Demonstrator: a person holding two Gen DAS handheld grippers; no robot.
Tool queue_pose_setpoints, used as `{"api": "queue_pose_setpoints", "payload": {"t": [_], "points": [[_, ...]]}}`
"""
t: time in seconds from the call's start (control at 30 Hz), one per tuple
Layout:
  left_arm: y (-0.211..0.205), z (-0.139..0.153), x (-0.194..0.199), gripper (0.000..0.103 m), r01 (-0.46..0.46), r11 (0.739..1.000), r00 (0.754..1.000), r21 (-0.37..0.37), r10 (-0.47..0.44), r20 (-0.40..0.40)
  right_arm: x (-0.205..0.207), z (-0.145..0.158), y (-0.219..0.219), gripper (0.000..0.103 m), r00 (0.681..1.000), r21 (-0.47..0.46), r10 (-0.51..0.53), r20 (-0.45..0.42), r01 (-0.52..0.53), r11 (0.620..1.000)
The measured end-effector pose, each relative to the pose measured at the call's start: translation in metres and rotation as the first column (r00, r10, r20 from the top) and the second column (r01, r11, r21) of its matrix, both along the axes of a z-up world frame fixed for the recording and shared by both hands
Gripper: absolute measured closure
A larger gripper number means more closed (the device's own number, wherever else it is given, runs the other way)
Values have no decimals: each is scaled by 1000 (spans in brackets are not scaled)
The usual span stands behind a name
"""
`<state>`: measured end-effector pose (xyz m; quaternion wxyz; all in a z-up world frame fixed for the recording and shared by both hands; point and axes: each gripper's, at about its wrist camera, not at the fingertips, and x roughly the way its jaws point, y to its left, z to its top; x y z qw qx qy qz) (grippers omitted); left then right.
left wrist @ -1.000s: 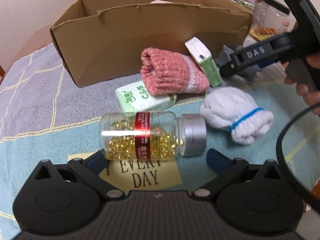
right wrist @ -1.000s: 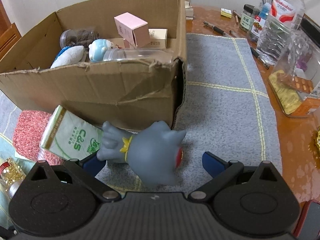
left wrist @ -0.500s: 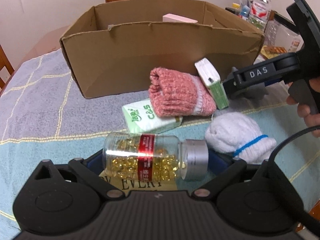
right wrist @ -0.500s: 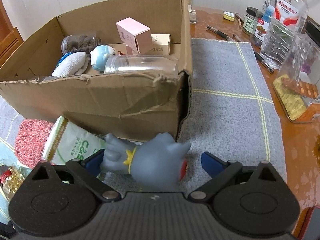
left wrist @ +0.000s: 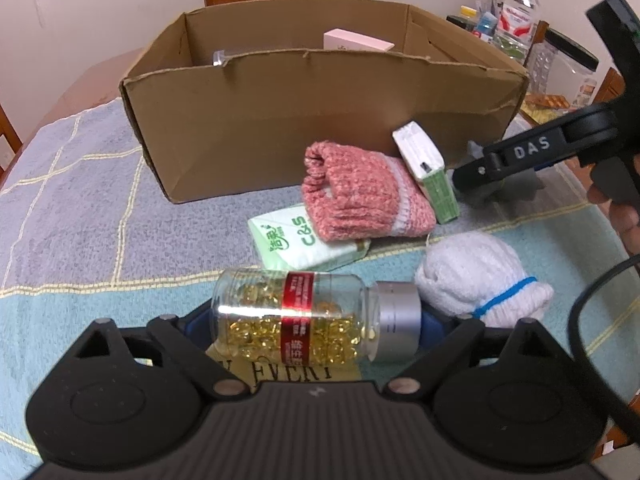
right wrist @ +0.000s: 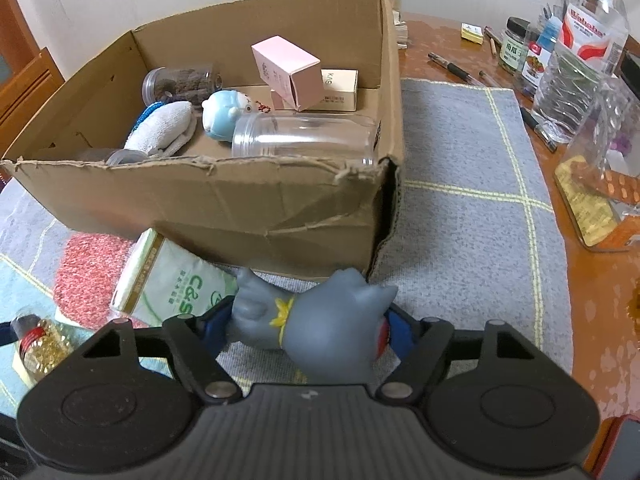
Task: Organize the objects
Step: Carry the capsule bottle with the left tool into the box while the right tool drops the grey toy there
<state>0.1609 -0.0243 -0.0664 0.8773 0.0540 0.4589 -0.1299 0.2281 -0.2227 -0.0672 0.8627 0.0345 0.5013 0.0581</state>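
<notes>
A clear bottle of yellow capsules [left wrist: 296,320] with a red label and silver cap lies sideways between the pads of my left gripper [left wrist: 316,320]. The jaws are closing, one pad against its base, the other against its cap. My right gripper [right wrist: 308,328] is closing on a grey rubber toy [right wrist: 320,332] with a yellow collar, and its pads touch both sides of the toy. The toy sits just in front of the open cardboard box [right wrist: 200,200], which holds jars, small cartons, a blue figure and a white sock.
A pink knitted sock [left wrist: 360,196], a green tissue pack [left wrist: 288,240], a white-and-green carton [left wrist: 428,164] and a white sock [left wrist: 476,276] lie in front of the box [left wrist: 320,128]. Water bottles, jars and pens [right wrist: 568,60] crowd the wooden table on the right.
Both grippers have narrowed their jaws. The left pads now meet the bottle's ends and the right pads meet the grey toy. Both views sit slightly nearer to their objects.
</notes>
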Motion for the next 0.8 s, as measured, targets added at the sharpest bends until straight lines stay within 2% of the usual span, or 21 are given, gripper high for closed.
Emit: {"api": "queue_pose_setpoints", "payload": {"t": [0.27, 0.43, 0.63, 0.8], "points": [[9, 9, 6, 9, 21, 999, 999, 24, -21, -32, -15, 22, -6, 23, 999, -3, 32, -4, -32, 999], [18, 27, 10, 9, 37, 998, 998, 41, -35, -45, -22, 41, -6, 23, 998, 7, 66, 0, -66, 998], [30, 65, 19, 9, 68, 997, 997, 38, -66, -43, -25, 79, 3, 23, 990, -11, 130, 62, -129, 992], [34, 103, 40, 9, 78, 997, 997, 24, -79, 11, -17, 108, 9, 23, 980, -20, 150, 130, -148, 989]]}}
